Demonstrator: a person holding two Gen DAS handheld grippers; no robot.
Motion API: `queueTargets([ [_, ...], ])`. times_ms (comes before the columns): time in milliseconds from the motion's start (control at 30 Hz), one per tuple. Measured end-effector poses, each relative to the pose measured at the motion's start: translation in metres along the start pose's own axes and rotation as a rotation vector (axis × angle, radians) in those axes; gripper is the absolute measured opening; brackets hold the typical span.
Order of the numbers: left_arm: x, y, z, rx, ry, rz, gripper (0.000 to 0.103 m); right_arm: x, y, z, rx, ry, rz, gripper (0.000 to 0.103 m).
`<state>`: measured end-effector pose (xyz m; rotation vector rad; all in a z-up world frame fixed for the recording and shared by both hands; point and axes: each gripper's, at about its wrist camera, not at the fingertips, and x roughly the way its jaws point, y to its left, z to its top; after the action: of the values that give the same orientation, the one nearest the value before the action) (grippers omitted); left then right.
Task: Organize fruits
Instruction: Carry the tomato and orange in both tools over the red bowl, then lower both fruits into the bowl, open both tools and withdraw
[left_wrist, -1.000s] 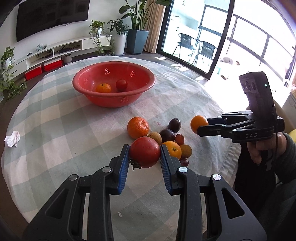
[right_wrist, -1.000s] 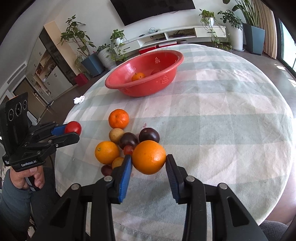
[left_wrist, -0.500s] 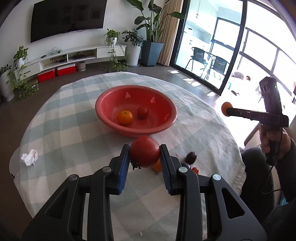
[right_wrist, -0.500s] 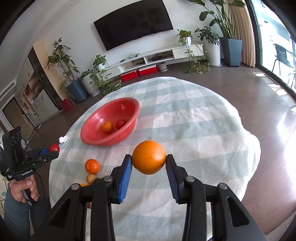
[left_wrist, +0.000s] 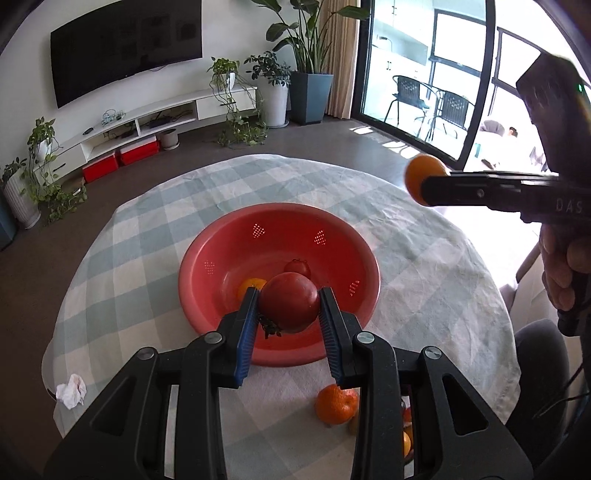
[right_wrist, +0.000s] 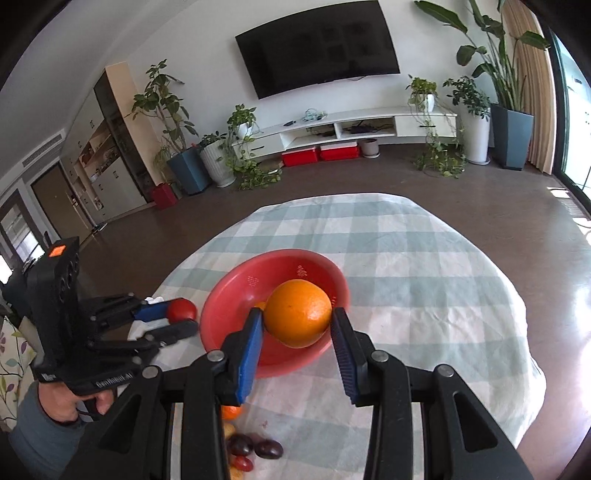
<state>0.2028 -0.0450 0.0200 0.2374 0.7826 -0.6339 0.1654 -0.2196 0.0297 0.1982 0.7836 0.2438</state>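
Red plastic bowl (left_wrist: 229, 258) on the checked table (left_wrist: 424, 258) holds a small orange (left_wrist: 251, 284) and small tomato (left_wrist: 297, 266). Above it, the left hand-held gripper (left_wrist: 289, 314) clamps a big tomato (left_wrist: 289, 306); the right hand-held gripper (right_wrist: 297, 325) clamps an orange (right_wrist: 298, 313). Loose fruit (right_wrist: 255, 448) sits near the table's front edge.

Both wrist views look down, close, sharing the red bowl (left_wrist: 369, 284).

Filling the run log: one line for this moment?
left gripper: tomato held | right gripper: orange held | both above red bowl
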Motion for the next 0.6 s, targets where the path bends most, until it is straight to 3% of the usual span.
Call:
queueTargets([
  [333, 0.072, 0.004, 0.000, -0.014, 0.093, -0.018, 0.030, 0.091, -0.002, 0.025, 0.029, 0.166, 0.066, 0.040],
  [600, 0.102, 0.011, -0.006, -0.035, 0.121, -0.015, 0.030, 0.143, -0.001, 0.024, -0.012, 0.253, 0.010, 0.040],
])
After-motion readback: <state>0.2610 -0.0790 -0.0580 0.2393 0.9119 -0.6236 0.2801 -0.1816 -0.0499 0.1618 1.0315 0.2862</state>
